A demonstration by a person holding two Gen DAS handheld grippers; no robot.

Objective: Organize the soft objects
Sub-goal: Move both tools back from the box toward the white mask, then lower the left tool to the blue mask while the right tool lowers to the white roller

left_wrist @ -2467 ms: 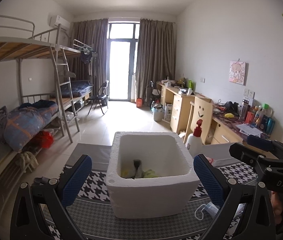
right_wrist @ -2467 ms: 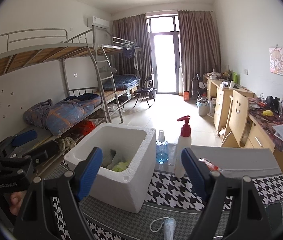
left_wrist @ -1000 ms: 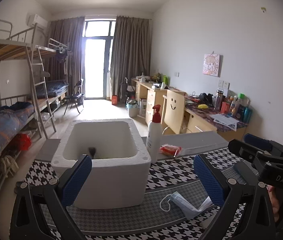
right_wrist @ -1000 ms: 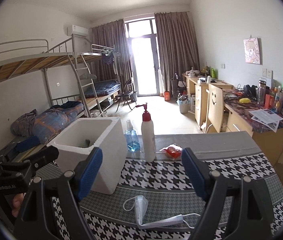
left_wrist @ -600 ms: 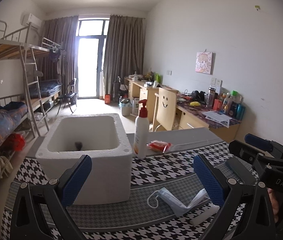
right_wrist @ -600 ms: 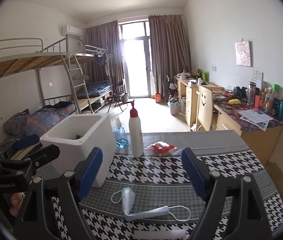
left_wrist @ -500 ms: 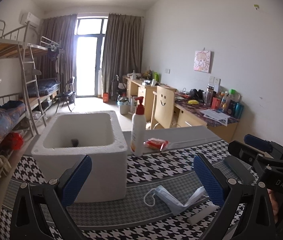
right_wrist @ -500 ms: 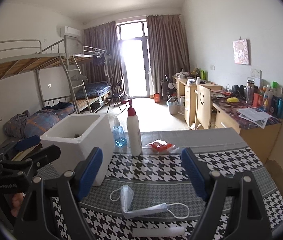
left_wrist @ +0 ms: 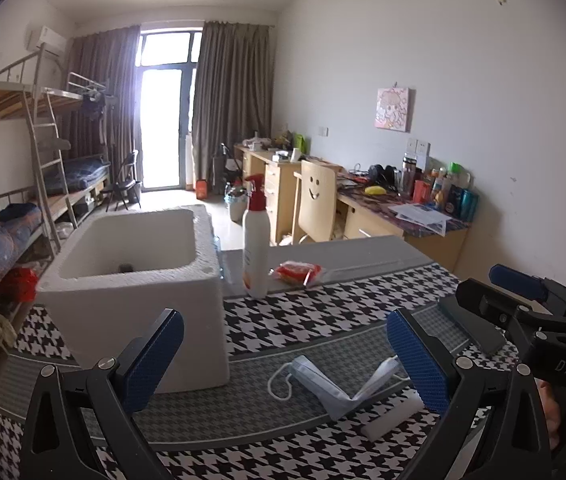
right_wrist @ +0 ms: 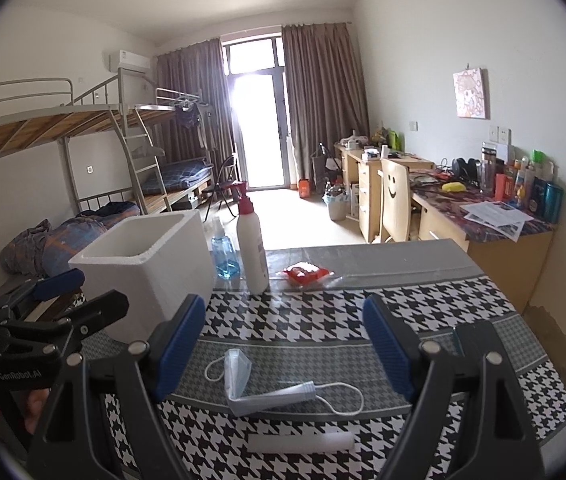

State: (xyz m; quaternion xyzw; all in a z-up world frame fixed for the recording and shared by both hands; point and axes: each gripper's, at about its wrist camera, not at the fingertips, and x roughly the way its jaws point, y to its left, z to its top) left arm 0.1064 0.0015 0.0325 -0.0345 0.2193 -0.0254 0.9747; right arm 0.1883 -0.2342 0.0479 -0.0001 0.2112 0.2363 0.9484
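Both tools hang above the tabletop (right_wrist: 403, 264), which is covered with a black-and-white houndstooth cloth (right_wrist: 303, 316). The left tool (left_wrist: 283, 356) is released, its blue pads spread wide with nothing between them; the right tool (right_wrist: 283, 340) is likewise spread and empty.

A pale blue face mask (right_wrist: 239, 376) lies folded on the grey band of the cloth, its white ear loops trailing to either side. It sits below the gap of each tool, touched by neither. Just in front of it, nearer the tools, lies a small white roll (right_wrist: 303, 442).

To the left stands a white foam box (left_wrist: 131, 280), open at the top, with something dark at its bottom that I cannot make out. Beside the box stand a white pump bottle with a red top (right_wrist: 251, 248) and a small blue bottle (right_wrist: 223, 256). A red packet (right_wrist: 306, 273) lies near them on the far part of the tabletop.
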